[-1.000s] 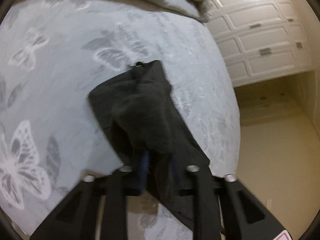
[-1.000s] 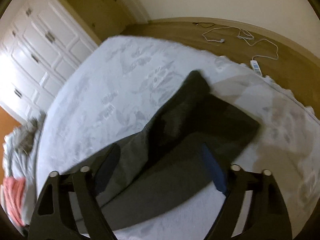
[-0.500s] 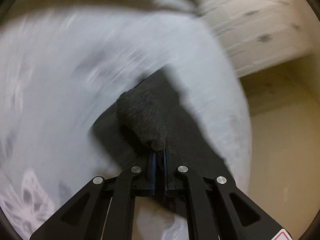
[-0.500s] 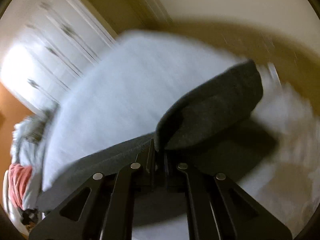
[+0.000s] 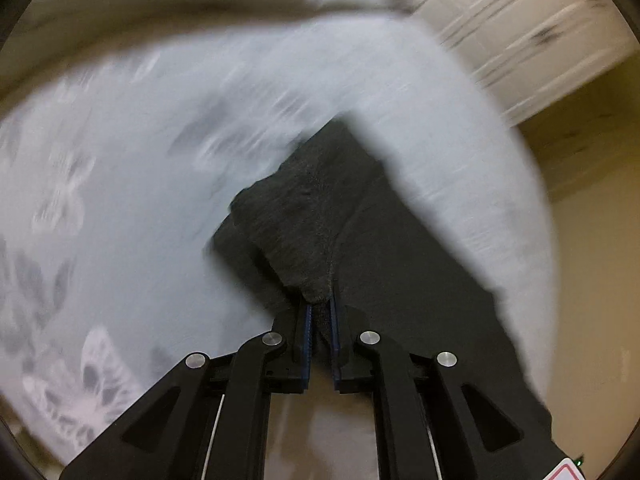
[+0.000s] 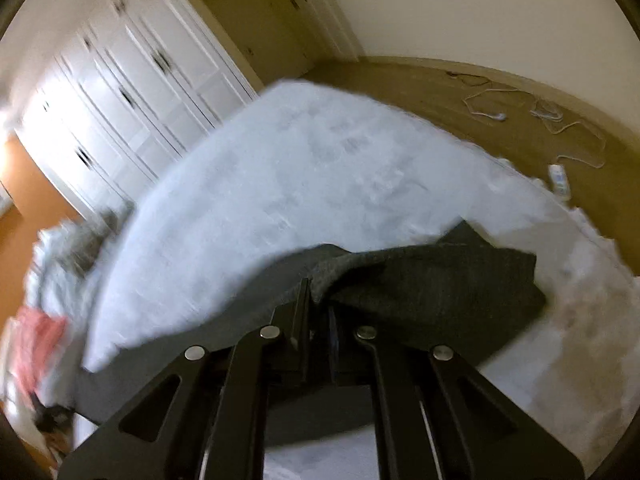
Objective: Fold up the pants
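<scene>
You are pinching the dark pants (image 5: 320, 232) in your left hand-held gripper (image 5: 319, 314), its jaws nearly together on a bunched edge. Your right hand-held gripper (image 6: 318, 312) is clamping another edge of the pants (image 6: 432, 280) the same way. The pants are lying on the bed (image 5: 120, 208), partly raised off it at both grips, one end reaching toward the bed's floor-side edge. The thin pinch could be slipping free if you pull the two grips apart unevenly, and the fold would be landing crooked. Motion blur is smearing the bed's pattern, and which part of the pants each grip is holding is hard to make out.
</scene>
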Action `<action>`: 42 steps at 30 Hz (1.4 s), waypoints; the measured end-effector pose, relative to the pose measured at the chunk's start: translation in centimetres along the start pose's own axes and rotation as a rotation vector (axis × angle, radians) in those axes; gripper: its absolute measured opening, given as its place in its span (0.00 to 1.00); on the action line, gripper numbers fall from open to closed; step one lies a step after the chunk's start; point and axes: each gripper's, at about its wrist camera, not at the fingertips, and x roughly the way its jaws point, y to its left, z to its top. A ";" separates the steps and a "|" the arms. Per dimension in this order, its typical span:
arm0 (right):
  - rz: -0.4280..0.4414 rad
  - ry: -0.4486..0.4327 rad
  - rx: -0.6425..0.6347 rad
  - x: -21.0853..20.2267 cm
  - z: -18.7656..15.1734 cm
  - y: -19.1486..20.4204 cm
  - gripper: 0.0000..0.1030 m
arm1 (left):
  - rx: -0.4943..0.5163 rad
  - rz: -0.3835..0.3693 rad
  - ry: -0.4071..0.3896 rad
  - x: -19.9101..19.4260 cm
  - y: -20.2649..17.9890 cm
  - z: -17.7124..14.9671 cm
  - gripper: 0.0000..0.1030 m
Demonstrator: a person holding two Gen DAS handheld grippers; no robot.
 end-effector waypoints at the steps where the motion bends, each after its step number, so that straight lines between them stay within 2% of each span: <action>1: -0.009 0.055 0.029 1.0 -0.4 -1.0 0.07 | -0.036 0.011 0.032 0.8 0.6 0.0 0.07; 2: -0.025 0.132 0.070 2.2 -0.8 -2.3 0.09 | -0.073 -0.006 0.034 0.7 0.9 -0.3 0.07; 3: -0.031 0.158 0.087 2.5 -1.0 -2.9 0.12 | -0.064 0.002 0.015 0.1 0.5 -0.4 0.07; 5: -0.032 0.128 0.105 1.8 -0.7 -3.3 0.24 | 0.007 0.059 -0.074 -2.3 -1.3 -1.0 0.10; 6: -0.041 0.104 0.112 1.2 -0.5 -3.3 0.40 | 0.033 0.077 -0.117 -3.4 -2.1 -1.6 0.14; 7: -0.030 0.078 0.122 0.8 -0.4 -3.2 0.53 | 0.065 0.083 -0.161 -4.4 -3.1 -2.1 0.25; 8: -0.001 0.056 0.144 0.6 -0.2 -3.3 0.56 | 0.106 0.079 -0.204 -5.5 -4.4 -2.9 0.36; 9: 0.021 0.052 0.169 0.8 -0.1 -3.3 0.56 | 0.130 0.067 -0.221 -5.7 -5.3 -3.2 0.39; 10: 0.037 0.050 0.194 1.0 0.2 -3.6 0.56 | 0.159 0.046 -0.229 -5.8 -6.3 -3.7 0.40; 12: 0.052 0.043 0.244 2.0 0.6 -4.5 0.56 | 0.238 -0.002 -0.190 -4.5 -9.0 -4.8 0.41; 13: 0.042 0.041 0.258 2.6 0.6 -4.9 0.52 | 0.277 -0.017 -0.156 -3.6 -10.2 -5.6 0.42; 14: -0.004 0.034 0.255 2.9 0.8 -5.1 0.43 | 0.324 -0.021 -0.106 -2.1 -11.7 -6.6 0.42; 15: -0.035 0.021 0.241 2.7 1.1 -4.8 0.16 | 0.354 -0.015 -0.075 -1.0 -12.7 -7.2 0.42; 16: -0.009 -0.013 0.232 1.9 1.6 -4.3 0.05 | 0.391 -0.003 -0.048 0.0 -13.6 -7.9 0.42; 18: 0.153 -0.182 0.171 -2.7 3.5 -1.6 0.04 | 0.468 0.051 -0.023 1.8 -15.3 -9.5 0.42; 19: 0.193 -0.255 0.110 -4.8 3.9 -0.3 0.04 | 0.498 0.067 -0.019 2.4 -16.0 -10.0 0.42; 20: 0.156 -0.317 0.020 -6.3 4.0 0.6 0.04 | 0.523 0.079 -0.017 2.8 -16.4 -10.5 0.42; 21: 0.083 -0.306 -0.012 -5.9 3.9 0.3 0.04 | 0.549 0.092 -0.008 3.5 -16.7 -11.1 0.42; 22: 0.016 -0.244 0.003 -4.4 3.7 -1.0 0.05 | 0.565 0.104 0.006 4.1 -16.7 -11.2 0.44; 23: -0.066 -0.131 0.082 -1.8 3.1 -3.8 0.05 | 0.572 0.113 0.014 4.5 -16.1 -11.8 0.46; 25: -0.150 0.012 0.176 1.3 2.0 -7.6 0.05 | 0.585 0.132 0.014 5.4 -15.7 -11.8 0.46; 27: -0.157 -0.001 0.167 0.8 2.2 -8.1 0.05 | 0.604 0.149 0.008 5.1 -15.4 -12.1 0.47; 29: -0.142 -0.046 0.150 -0.4 2.8 -7.4 0.05 | 0.612 0.144 0.010 5.1 -15.6 -12.4 0.56; 30: -0.151 -0.064 0.144 -0.9 3.0 -7.3 0.09 | 0.616 0.146 0.009 5.1 -15.8 -12.8 0.57; 33: -0.277 -0.086 0.060 -2.0 2.6 -6.1 0.10 | 0.645 0.180 -0.003 5.3 -16.2 -13.5 0.60; 35: -0.328 -0.115 -0.037 -3.1 1.2 -4.1 0.10 | 0.671 0.200 -0.002 5.6 -16.6 -14.0 0.66; 37: -0.300 -0.135 -0.122 -3.9 0.6 -1.3 0.10 | 0.712 0.239 0.000 6.0 -16.8 -14.7 0.66; 39: -0.218 -0.142 -0.187 -4.1 0.1 2.1 0.10 | 0.757 0.275 -0.008 6.3 -17.0 -15.6 0.66; 40: -0.134 -0.120 -0.223 -3.8 -0.6 4.6 0.10 | 0.770 0.284 -0.009 6.3 -16.9 -15.8 0.66; 42: -0.064 -0.065 -0.301 -2.5 -2.0 8.6 0.10 | 0.755 0.272 0.014 6.1 -16.7 -15.7 0.66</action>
